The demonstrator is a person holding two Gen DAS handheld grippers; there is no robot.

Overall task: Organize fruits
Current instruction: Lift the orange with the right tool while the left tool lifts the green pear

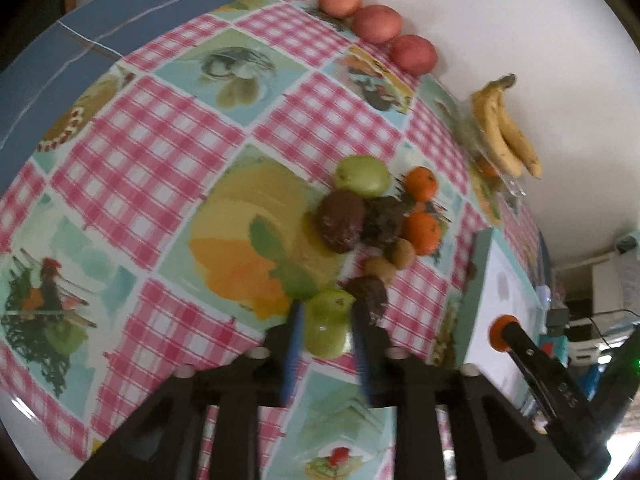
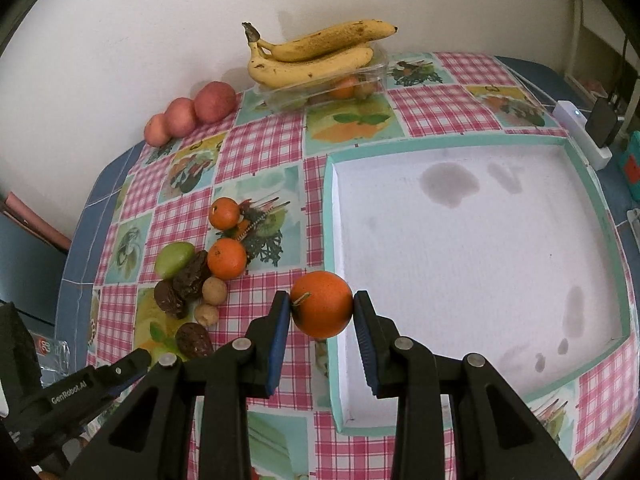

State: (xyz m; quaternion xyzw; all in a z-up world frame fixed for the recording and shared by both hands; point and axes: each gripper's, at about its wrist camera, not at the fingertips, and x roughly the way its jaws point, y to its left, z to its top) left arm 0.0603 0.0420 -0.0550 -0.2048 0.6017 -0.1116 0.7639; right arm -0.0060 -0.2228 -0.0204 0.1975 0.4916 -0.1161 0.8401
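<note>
Sorting in hand: right tongs (image 2: 321, 312) clamped on orange (image 2: 322, 305) at tray (image 2: 329, 216) edge, deposit inside due next; left tongs (image 1: 326, 322) narrow, straddling green fruit (image 1: 325, 328), grip unconfirmed.

A home dining or kitchen table (image 2: 440, 112), pushed against a plain white wall (image 2: 120, 20) and covered in a pink-checked oilcloth printed with fruit. Ahead of the claw, bananas (image 2: 316, 54) rest on a clear plastic punnet (image 2: 380, 66) and three red apples (image 2: 192, 114) line the wall. Far right, a white charger box (image 2: 580, 128) and cables sit at the table's edge.
</note>
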